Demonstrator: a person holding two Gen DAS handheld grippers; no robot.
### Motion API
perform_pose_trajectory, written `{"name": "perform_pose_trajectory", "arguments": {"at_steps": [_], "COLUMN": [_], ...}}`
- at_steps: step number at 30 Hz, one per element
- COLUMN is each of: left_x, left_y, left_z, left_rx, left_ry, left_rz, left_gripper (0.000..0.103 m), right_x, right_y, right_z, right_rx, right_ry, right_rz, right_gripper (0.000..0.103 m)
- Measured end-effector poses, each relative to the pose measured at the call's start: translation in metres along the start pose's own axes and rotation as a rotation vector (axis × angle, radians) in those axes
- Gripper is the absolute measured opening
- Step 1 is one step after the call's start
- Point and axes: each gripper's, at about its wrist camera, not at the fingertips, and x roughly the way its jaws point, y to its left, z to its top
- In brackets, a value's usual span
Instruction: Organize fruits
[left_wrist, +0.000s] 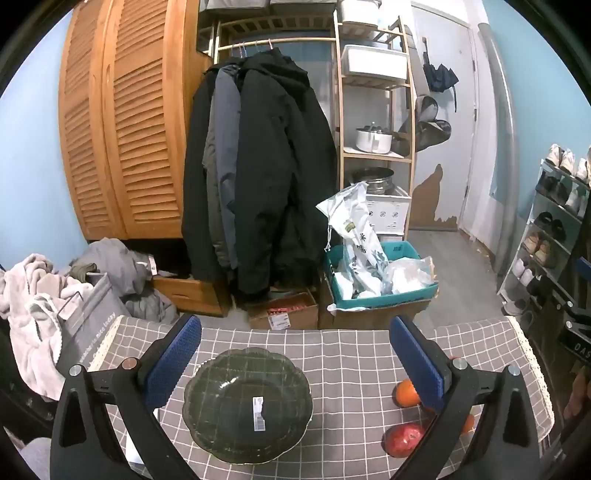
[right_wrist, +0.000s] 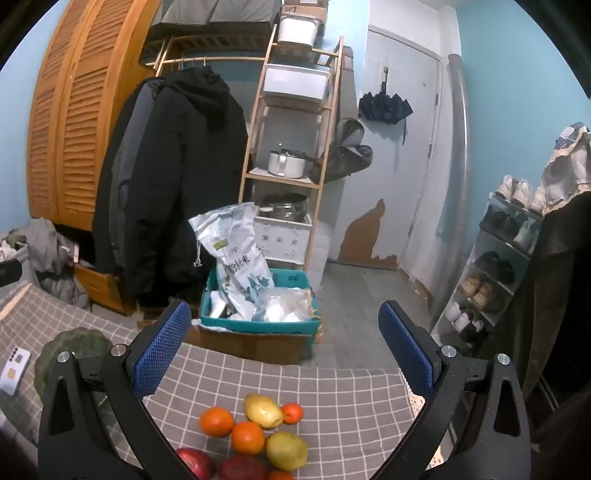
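At lower centre of the left view, the dark scalloped glass bowl (left_wrist: 247, 406) sits empty; left gripper (left_wrist: 295, 354) and right gripper (right_wrist: 284, 343) both gape unladen; loose oranges, pears and apples (right_wrist: 255, 435) await transfer.

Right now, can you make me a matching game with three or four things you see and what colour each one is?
Things:
1. glass plate
2. small mandarin
3. crate on the floor
4. finger pads of the right hand-held gripper

Colours:
a. blue
b. dark green
c. teal
d. orange

Pairs: 1-b, 2-d, 3-c, 4-a
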Motion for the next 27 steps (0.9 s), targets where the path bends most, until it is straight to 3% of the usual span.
{"name": "perform_pose_trajectory", "arguments": {"at_steps": [3,4,6,27], "left_x": [-0.001,0.006,-0.004,-0.008], "left_y": [-0.001,0.001,0.009,-0.001], "left_z": [0.000,0.003,-0.003,0.000], "left_rx": [-0.002,-0.007,-0.031,-0.001], "left_ry": [-0.010,0.029,-0.037,-0.038], "left_rz": [-0.013,-0.008,-0.030,-0.017], "left_gripper": [0.103,0.103,0.103,0.103], "right_x": [0.000,0.000,0.000,-0.001], "right_y": [0.000,0.000,0.000,0.001], "right_z": [0.000,0.000,0.000,0.002], "right_rx": [-0.005,-0.005,-0.008,-0.005], "right_ry": [0.008,0.007,0.005,-0.004], "right_rz": [0.000,0.000,-0.003,-0.003], "right_gripper": [0.099,0.099,0.099,0.099]}}
